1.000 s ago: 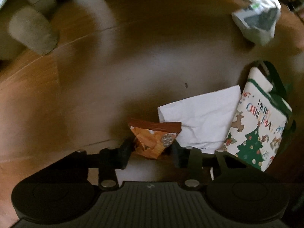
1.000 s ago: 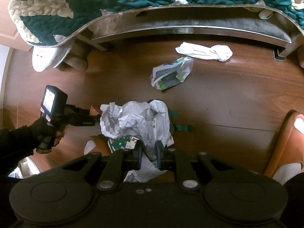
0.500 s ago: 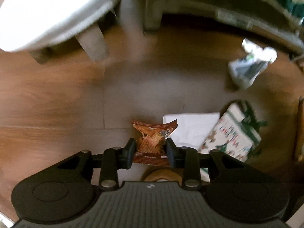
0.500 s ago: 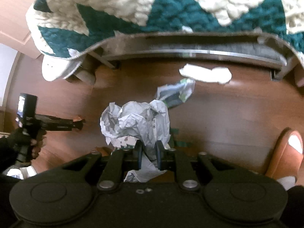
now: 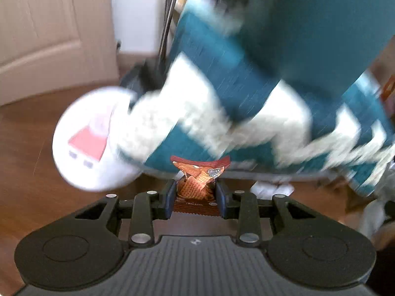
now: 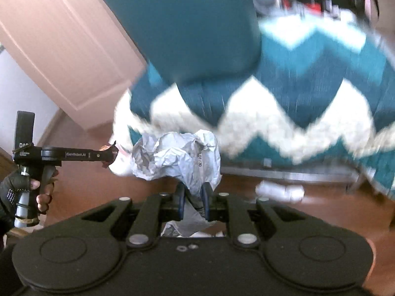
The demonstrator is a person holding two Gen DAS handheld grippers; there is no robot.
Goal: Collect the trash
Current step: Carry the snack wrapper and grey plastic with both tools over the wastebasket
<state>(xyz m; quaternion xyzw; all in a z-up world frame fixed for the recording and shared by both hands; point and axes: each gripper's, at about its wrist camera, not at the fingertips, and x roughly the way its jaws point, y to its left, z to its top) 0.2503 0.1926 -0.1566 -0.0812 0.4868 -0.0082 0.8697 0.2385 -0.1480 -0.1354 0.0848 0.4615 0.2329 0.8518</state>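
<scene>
My left gripper (image 5: pixel 195 198) is shut on an orange-brown snack wrapper (image 5: pixel 200 181), held up off the floor. It also shows from the side at the left of the right wrist view (image 6: pixel 109 153), in a gloved hand. My right gripper (image 6: pixel 193 203) is shut on a crumpled grey-white plastic bag (image 6: pixel 176 159), held up in front of the bed. A white piece of trash (image 6: pixel 280 190) lies on the wooden floor by the bed base, blurred.
A bed with a teal and white zigzag quilt (image 6: pixel 284 93) fills the view ahead. A round white stool with a pink picture (image 5: pixel 91 140) stands at its left corner. A pale door (image 5: pixel 49 32) is at the left.
Both grippers have risen and tilted up from the floor with their trash. The view now faces the bed and door; the Christmas bag and floor litter have dropped out of sight.
</scene>
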